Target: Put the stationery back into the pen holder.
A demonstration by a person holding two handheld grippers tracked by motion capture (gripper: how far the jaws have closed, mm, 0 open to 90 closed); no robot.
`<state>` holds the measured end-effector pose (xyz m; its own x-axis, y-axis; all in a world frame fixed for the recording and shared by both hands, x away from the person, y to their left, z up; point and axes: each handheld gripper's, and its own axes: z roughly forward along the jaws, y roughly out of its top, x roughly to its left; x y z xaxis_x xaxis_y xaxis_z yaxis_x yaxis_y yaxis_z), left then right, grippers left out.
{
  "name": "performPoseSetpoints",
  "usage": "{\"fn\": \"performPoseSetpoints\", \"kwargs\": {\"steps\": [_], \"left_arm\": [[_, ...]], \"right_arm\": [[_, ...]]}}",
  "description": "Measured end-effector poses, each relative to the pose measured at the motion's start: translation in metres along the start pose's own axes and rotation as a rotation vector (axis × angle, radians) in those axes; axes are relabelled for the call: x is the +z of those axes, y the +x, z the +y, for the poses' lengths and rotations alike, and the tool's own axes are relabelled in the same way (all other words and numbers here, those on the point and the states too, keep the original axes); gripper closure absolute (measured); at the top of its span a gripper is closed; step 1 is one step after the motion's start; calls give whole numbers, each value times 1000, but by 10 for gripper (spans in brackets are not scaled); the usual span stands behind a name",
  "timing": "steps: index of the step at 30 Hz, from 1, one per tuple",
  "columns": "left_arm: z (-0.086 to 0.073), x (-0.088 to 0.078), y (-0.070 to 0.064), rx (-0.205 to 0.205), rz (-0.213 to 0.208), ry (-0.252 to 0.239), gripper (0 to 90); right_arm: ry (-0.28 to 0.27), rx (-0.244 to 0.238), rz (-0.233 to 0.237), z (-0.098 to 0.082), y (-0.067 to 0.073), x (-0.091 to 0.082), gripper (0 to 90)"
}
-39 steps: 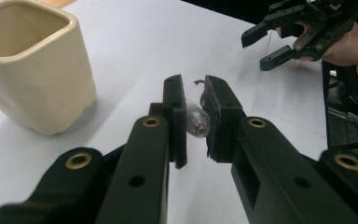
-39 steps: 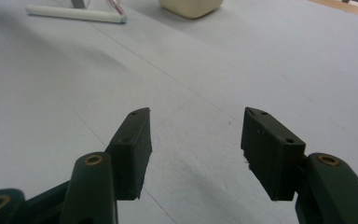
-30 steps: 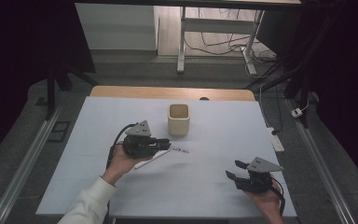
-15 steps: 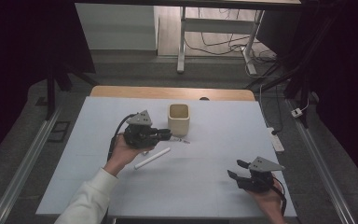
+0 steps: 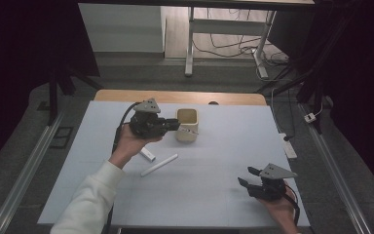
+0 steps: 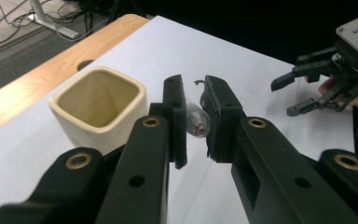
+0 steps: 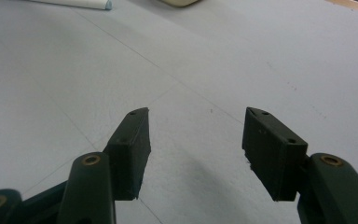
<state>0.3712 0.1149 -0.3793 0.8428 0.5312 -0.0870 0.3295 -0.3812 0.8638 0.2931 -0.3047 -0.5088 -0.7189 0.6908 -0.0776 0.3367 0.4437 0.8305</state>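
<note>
Left gripper (image 5: 175,125): raised beside the cream cup (image 5: 187,125), one clear pen (image 6: 197,123) clamped between its jaws. Right gripper (image 5: 251,177): rested low at near right, jaws spread wide, nothing between them. Two white pens (image 5: 159,165) are counted lying on the table (image 5: 224,146).

held item (image 6: 196,123) in the left gripper (image 6: 195,122): clear and small, mostly covered by the pads, kind not determinable. in the high view it is a thin pale sliver, too small to identify. white cylinder (image 7: 74,3) in the right gripper view: cut off by the top edge, as is the cream cup (image 7: 179,2). short white piece (image 5: 147,155) on the tabletop (image 5: 214,195): partly hidden behind the person's left hand (image 5: 129,144).
</note>
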Motion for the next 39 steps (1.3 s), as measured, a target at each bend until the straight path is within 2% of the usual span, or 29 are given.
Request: {"fn": "performPoseSetpoints", "kwargs": {"steps": [4,14,23,28,39], "left_arm": [[8,-5,8,-16,11,-13,787],[27,-9,26,-24,68,11,787],[31,5,45,-65,110,79,786],[32,15,50,-70,113,112,786],[32,26,49,-69,107,128,784]], "right_arm": [[5,0,3,0,0,1,410],[10,1,-10,-1,-1,1,402],[12,0,-10,-1,-1,1,401],[10,1,-7,-1,-1,2,400],[23,-6,-13,-2,0,2,397]]}}
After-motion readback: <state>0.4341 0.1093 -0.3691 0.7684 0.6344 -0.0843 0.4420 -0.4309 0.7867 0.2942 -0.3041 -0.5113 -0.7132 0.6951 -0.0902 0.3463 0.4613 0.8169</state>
